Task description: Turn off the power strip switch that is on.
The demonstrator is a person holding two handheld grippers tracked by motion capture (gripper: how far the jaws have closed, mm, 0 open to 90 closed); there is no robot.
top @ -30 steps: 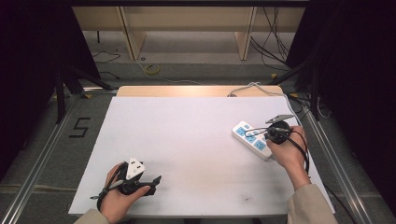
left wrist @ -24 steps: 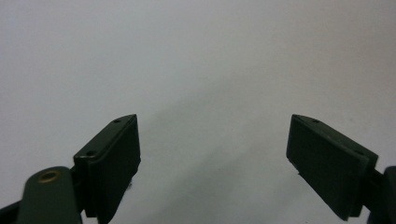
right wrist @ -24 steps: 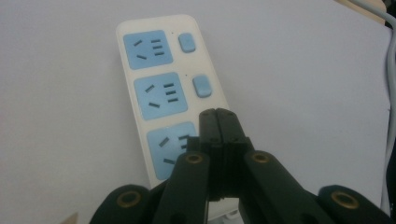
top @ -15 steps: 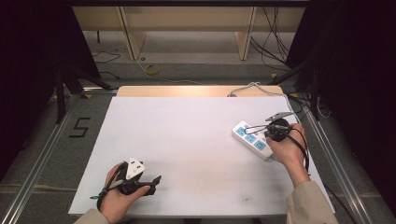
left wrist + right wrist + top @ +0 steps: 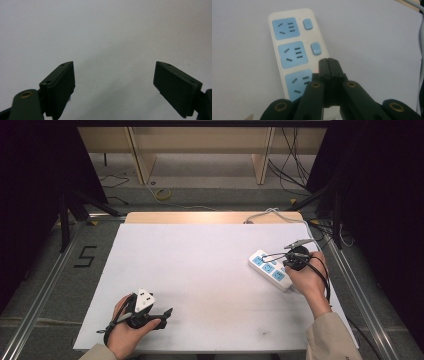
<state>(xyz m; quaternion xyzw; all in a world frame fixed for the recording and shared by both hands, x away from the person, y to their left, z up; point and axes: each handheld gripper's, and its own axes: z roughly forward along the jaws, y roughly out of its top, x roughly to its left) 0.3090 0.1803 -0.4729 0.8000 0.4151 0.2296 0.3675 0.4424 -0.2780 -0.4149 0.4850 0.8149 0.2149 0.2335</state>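
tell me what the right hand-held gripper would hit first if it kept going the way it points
Most likely the power strip. The right hand-held gripper, jaws shut together, sits over its near end beside the third blue socket, where the third switch should be. Whether it already touches is unclear.

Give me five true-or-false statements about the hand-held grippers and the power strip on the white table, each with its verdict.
1. The right hand-held gripper has its jaws shut together over the white plastic power strip with blue sockets. True.
2. The left hand-held gripper grips a plug. False: its jaws stand open with nothing between them.
3. The power strip has three blue sockets. True.
4. The strip lies at the table's left side. False: it lies near the right edge of the white table.
5. A plug sits in the middle socket. False: the sockets in view are empty.
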